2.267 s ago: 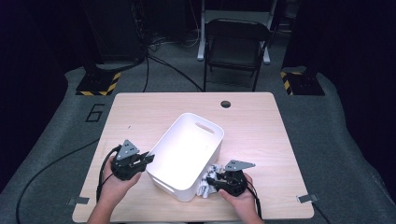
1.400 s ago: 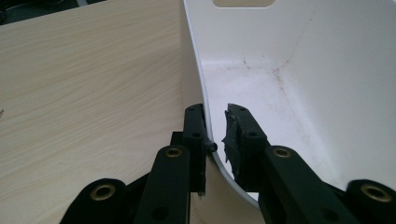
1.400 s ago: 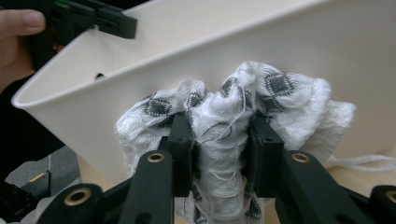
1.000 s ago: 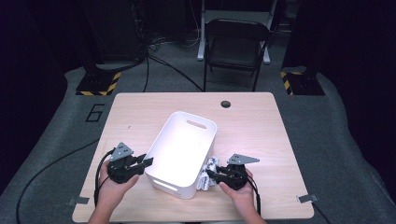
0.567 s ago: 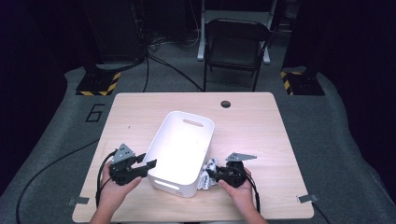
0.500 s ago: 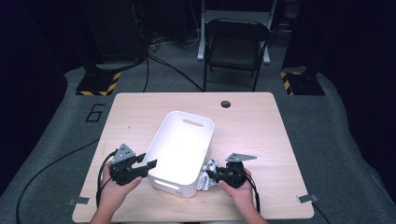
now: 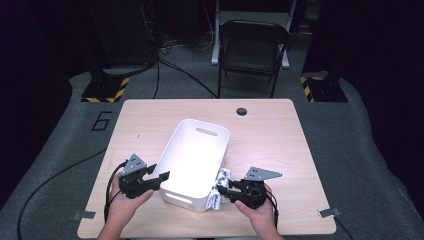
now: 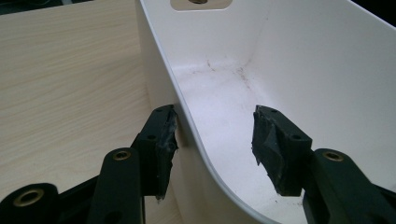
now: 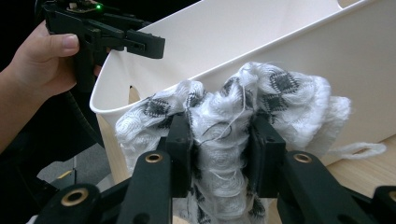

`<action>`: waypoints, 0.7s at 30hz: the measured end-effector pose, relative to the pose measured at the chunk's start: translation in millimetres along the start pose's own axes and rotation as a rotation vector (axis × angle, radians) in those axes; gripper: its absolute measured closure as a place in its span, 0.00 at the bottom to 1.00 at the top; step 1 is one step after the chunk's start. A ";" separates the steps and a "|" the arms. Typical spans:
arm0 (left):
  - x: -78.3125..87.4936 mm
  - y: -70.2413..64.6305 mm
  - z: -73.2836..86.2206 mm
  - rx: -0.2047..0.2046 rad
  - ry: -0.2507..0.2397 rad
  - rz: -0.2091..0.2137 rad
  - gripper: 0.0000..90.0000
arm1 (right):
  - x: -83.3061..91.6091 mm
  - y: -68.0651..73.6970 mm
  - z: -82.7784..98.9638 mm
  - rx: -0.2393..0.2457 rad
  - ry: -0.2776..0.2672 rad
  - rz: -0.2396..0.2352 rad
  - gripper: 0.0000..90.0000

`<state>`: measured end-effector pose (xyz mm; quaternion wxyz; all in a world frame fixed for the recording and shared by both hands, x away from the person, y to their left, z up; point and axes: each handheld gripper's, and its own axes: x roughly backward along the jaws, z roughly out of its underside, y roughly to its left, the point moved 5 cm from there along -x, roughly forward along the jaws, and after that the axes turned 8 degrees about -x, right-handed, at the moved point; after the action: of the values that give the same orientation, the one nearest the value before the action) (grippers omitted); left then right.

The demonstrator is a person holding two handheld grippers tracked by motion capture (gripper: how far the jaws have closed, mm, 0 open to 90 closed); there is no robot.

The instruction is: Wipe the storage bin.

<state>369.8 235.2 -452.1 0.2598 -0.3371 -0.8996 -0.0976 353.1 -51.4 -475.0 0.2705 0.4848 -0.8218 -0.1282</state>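
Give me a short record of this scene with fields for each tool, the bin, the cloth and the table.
left tool: jaws have just been opening; they straddle the bin's side wall near its corner, one jaw outside, one inside, pads not pressing
right tool: shut on the knitted cloth
bin: white plastic, inside empty, slot handle in the far wall
knitted cloth: white with dark diamond pattern, bunched, outside the bin beside its right wall
table: light wood, round hole near the far edge
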 end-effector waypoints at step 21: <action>-2.2 -3.2 -2.1 0.031 0.009 -0.017 0.47 | -24.7 -45.8 25.5 -0.128 0.146 0.112 0.74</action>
<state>369.9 230.8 -451.6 0.2681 -0.3249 -0.9028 -0.0872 381.4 -54.1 -525.5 0.3668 0.4277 -0.8160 -0.1293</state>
